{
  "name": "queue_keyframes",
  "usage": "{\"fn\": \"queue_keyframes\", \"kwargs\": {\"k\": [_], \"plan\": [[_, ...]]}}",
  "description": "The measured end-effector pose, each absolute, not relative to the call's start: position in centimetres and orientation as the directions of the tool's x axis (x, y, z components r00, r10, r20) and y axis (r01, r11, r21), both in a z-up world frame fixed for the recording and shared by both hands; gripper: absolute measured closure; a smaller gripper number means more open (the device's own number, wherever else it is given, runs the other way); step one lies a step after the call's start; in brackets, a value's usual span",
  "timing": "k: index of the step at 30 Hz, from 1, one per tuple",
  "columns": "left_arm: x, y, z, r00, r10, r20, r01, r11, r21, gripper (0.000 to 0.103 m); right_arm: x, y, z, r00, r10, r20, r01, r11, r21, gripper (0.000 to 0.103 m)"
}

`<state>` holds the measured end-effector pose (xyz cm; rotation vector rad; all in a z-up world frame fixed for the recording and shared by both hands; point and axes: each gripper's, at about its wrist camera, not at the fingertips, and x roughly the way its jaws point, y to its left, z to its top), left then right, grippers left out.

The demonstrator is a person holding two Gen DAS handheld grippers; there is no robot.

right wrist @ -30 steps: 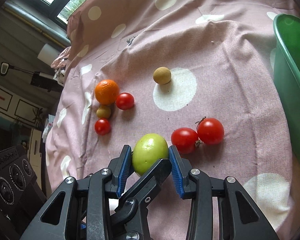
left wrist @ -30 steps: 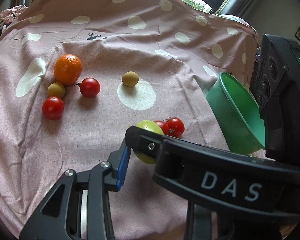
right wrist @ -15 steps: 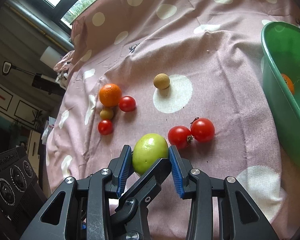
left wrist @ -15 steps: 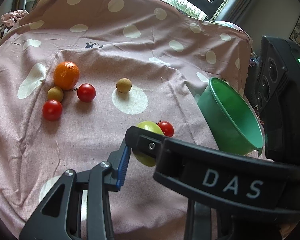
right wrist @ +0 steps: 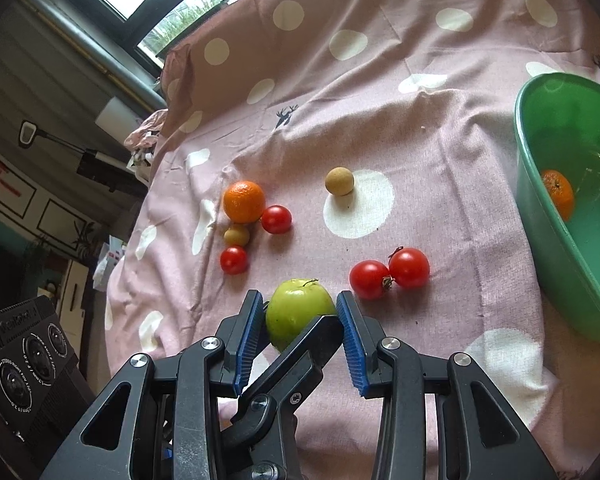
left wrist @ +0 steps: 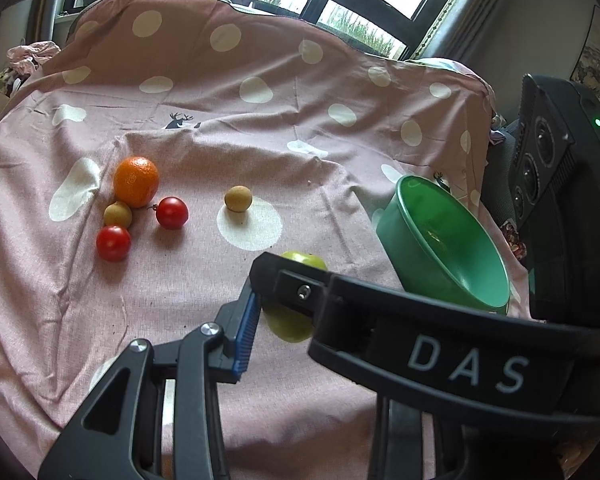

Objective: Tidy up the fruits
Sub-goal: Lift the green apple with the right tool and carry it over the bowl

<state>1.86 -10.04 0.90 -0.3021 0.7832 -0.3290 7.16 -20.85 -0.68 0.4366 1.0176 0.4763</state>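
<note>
The green bowl (right wrist: pixel 540 248) at the right could be overshot, or the green fruit (right wrist: pixel 300 312) dropped onto the two tomatoes (right wrist: pixel 388 274), since it was pinched only at its sides above the spotted cloth (right wrist: pixel 420 120) by the clenched right claw (right wrist: pixel 300 320). The left claw (left wrist: pixel 288 304) was half hidden, so its state could not be told. Against the earlier frames, more of the bowl was seen and the fruit had been raised.

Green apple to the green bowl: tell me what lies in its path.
The green apple is clamped between both tools, left tool and right tool. Toward the green bowl, two red tomatoes sit on the cloth. Carried above them, nothing visible blocks the way.
</note>
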Motion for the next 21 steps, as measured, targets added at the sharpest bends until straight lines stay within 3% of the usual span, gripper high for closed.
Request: {"fn": "queue_keyframes", "kwargs": {"k": [21], "plan": [[1.5,-13.9,5.4,0.71,-0.4,-0.58,0.249,0.913,-0.324,0.069,6.0,-25.2,3.2,0.535,0.58,-0.614,-0.173,0.787,0.592,0.061]]}}
